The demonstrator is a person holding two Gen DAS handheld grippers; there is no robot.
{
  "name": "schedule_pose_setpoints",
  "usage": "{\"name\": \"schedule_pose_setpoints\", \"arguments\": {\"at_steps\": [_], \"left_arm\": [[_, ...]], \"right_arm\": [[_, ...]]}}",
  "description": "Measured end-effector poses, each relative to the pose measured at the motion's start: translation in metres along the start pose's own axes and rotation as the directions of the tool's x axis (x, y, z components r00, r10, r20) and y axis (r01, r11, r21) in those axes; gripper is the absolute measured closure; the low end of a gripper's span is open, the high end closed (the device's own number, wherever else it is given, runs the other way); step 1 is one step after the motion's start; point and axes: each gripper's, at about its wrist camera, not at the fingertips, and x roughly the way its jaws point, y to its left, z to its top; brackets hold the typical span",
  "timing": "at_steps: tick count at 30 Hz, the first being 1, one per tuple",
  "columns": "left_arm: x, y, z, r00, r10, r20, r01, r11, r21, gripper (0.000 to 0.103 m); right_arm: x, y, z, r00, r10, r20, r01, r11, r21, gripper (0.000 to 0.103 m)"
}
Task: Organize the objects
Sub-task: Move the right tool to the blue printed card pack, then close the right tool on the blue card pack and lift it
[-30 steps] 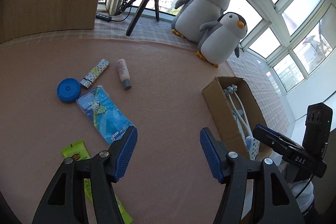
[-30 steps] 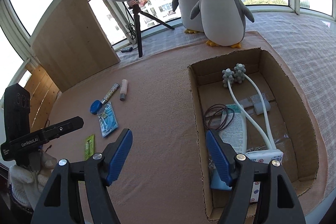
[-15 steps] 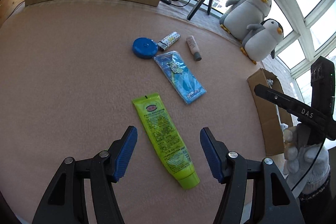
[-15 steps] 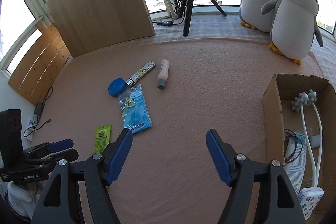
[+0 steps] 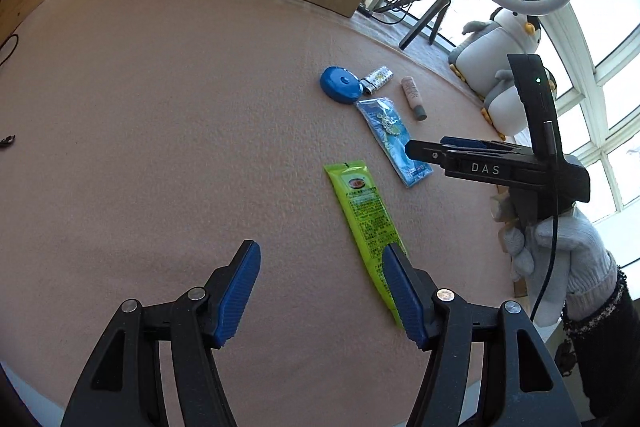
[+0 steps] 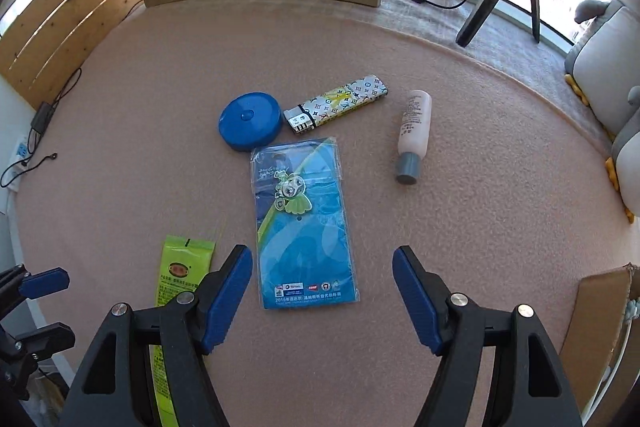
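- We had both grippers empty, jaws spread wide; left gripper (image 5: 320,291) hung over the pink felt mat (image 5: 160,127), right gripper (image 6: 322,291) over the blue packet.
- Left jaws sat beside the lime-green tube (image 5: 366,223), its lower end right by the right-side pad, likely lining up for that grab.
- Right jaws straddled the near end of the blue plastic-sleeved card packet (image 6: 306,227), not touching, we judged.
- Loose items lay clustered mid-mat: round blue tape-measure case (image 6: 249,121) touching the patterned lighter (image 6: 340,103); small pinkish bottle with grey cap (image 6: 414,131) apart to the right.
- Tube: flat, soft, crimped end, glossy. Packet: thin, slick film, hard to pinch flat off felt.
- Cardboard box (image 6: 600,315), the probable drop spot, showed only an edge at the right.
- Gloved hand (image 5: 560,255) held the right tool.
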Motion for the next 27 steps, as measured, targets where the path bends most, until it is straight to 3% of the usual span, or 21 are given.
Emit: {"name": "schedule_pose_setpoints", "arguments": {"at_steps": [8, 19, 25, 27], "left_arm": [[-0.009, 0.027, -0.004, 1.000, 0.005, 0.015, -0.004, 0.998, -0.061, 0.036], [-0.010, 0.033, -0.003, 1.000, -0.003, 0.011, 0.004, 0.997, -0.073, 0.036], [-0.005, 0.026, -0.001, 1.000, -0.012, 0.004, 0.012, 0.998, -0.061, 0.036], [-0.004, 0.024, -0.001, 1.000, -0.014, 0.003, 0.014, 0.998, -0.057, 0.036]], "right_arm": [[0.024, 0.015, 0.015, 0.998, -0.010, -0.057, 0.007, 0.998, -0.062, 0.034], [0.024, 0.010, 0.012, 0.999, -0.017, -0.052, 0.014, 0.999, -0.044, 0.035], [0.016, 0.001, 0.006, 0.999, -0.002, -0.043, 0.001, 1.000, -0.019, 0.051], [0.013, -0.005, 0.003, 0.999, 0.020, -0.043, -0.020, 1.000, 0.002, 0.051]]}}
